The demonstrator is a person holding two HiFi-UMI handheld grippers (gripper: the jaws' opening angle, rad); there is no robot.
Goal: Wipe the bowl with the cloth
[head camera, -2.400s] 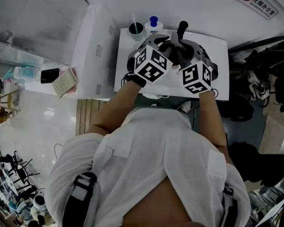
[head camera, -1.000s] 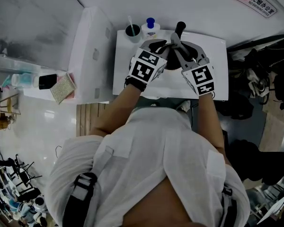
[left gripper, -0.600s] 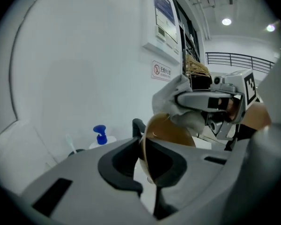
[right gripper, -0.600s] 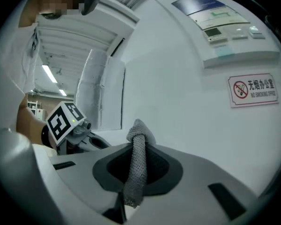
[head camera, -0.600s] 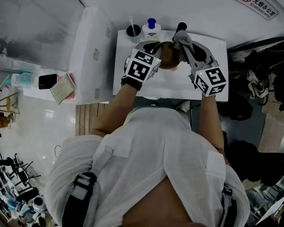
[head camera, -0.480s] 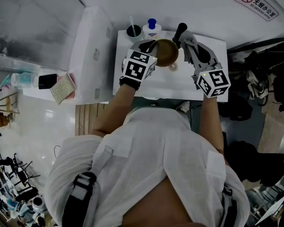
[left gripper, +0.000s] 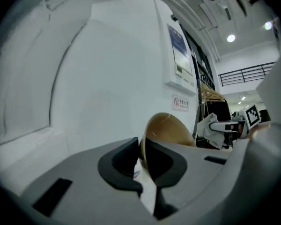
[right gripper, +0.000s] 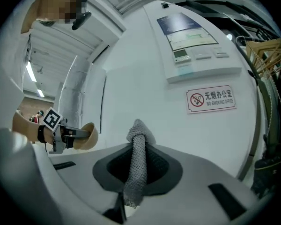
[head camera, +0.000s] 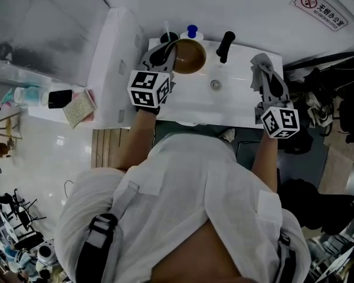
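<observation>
My left gripper (head camera: 172,54) is shut on the rim of a tan bowl (head camera: 189,56), held above the back left of the white sink counter (head camera: 183,99). In the left gripper view the bowl (left gripper: 171,131) sticks up between the jaws of the left gripper (left gripper: 142,156). My right gripper (head camera: 263,75) is shut on a grey cloth (head camera: 259,66) over the counter's right edge. The cloth (right gripper: 137,165) stands pinched between the jaws of the right gripper (right gripper: 136,170) in the right gripper view. The two grippers are well apart, and the cloth is clear of the bowl.
A black tap (head camera: 225,45) stands at the back of the sink, with the drain (head camera: 215,85) in front of it. A cup (head camera: 167,37) and a blue-capped bottle (head camera: 192,32) stand at the back left. A white cabinet (head camera: 115,69) flanks the counter's left; dark bags (head camera: 318,99) lie to the right.
The grippers have drawn apart. The left one carried the bowl left and back toward the cup. The right one swung the cloth out to the counter's right edge.
</observation>
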